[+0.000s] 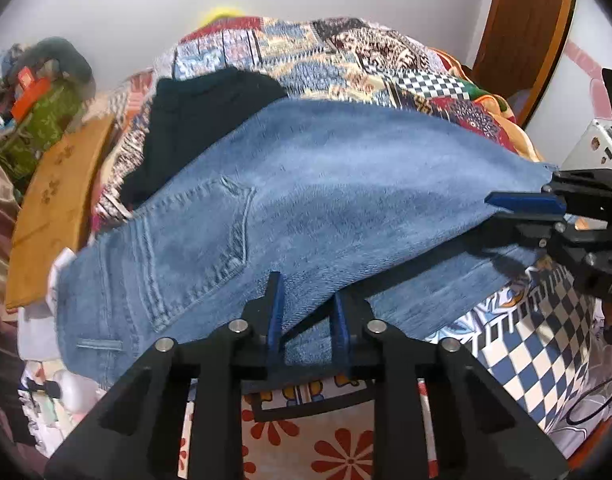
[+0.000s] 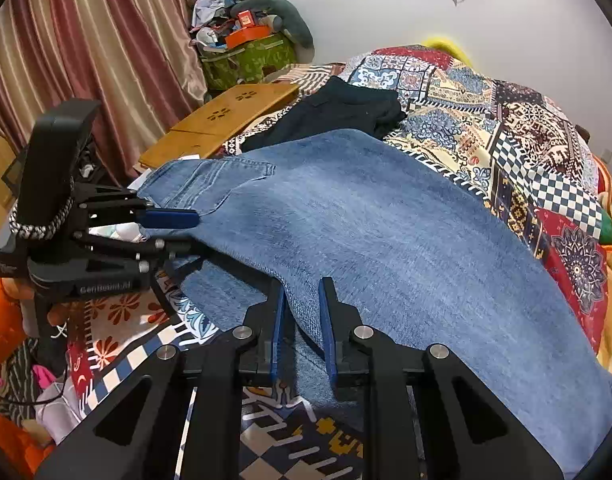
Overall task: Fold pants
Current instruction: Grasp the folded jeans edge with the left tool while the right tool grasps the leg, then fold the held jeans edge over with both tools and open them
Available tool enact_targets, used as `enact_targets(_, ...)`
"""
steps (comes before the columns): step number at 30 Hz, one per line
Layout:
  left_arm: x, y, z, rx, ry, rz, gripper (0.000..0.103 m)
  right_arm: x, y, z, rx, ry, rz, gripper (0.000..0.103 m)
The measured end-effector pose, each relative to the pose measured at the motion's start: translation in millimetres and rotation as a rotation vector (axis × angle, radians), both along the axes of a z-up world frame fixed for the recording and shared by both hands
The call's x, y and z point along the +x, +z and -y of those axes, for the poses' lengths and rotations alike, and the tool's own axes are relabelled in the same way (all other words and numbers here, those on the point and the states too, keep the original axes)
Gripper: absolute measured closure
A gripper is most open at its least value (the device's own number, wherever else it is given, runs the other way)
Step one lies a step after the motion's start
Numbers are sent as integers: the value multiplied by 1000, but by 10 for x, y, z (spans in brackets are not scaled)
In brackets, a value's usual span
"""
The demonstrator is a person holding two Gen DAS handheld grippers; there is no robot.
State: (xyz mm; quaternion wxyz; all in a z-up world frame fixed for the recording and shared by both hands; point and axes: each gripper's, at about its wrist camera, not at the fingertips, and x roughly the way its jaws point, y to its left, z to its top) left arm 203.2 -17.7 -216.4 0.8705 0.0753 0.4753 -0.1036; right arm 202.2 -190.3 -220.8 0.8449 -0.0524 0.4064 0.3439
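Note:
Blue jeans (image 1: 306, 184) lie across a patchwork bedspread (image 1: 346, 52), back pocket (image 1: 210, 240) up, with the near edge lifted off the bed. My left gripper (image 1: 306, 312) is shut on that near edge by the waist end. My right gripper (image 1: 522, 208) comes in from the right and pinches the leg end. In the right wrist view the jeans (image 2: 386, 220) run up and left, my right gripper (image 2: 302, 300) holds a fold of denim between its blue pads, and the left gripper (image 2: 182, 232) clamps the edge at the left.
A dark folded garment (image 1: 202, 120) lies behind the jeans on the bedspread (image 2: 506, 112). A wooden lap tray (image 2: 222, 120) sits at the bed's left edge. A green cluttered basket (image 2: 246, 56) and curtains (image 2: 86, 40) stand beyond. A wooden door frame (image 1: 522, 28) is at right.

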Motion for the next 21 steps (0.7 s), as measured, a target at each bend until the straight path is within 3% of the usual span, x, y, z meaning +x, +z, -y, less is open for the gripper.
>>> enact_targets(1, -23, 45, 11, -2, -5, 11, 88, -18, 18, 4, 5, 3, 2, 89)
enact_targets(5, -134, 156, 16, -13, -25, 21, 89, -86, 79, 53, 30, 11, -1, 90)
enact_targets(9, -191, 33, -6, -26, -32, -32, 88, -141, -7, 43, 26, 37, -42, 89)
enact_targets(12, -194, -94, -65, -41, -4, -83, 77, -110, -115, 38, 35, 20, -102, 86)
enact_targets(14, -226, -75, -128, -58, 16, -93, 59, -101, -86, 76, 45, 10, -111, 85)
enact_targets(15, -241, -43, -180, -87, 21, -102, 45, -97, -55, 97, 47, 7, -114, 83)
enact_targets(16, -263, 3, -237, -120, 25, -101, 41, -95, -22, 129, 50, 1, -114, 81)
enact_targets(21, -282, 268, -484, -158, 89, -41, 36, -83, 119, 437, 88, -83, -47, 53)
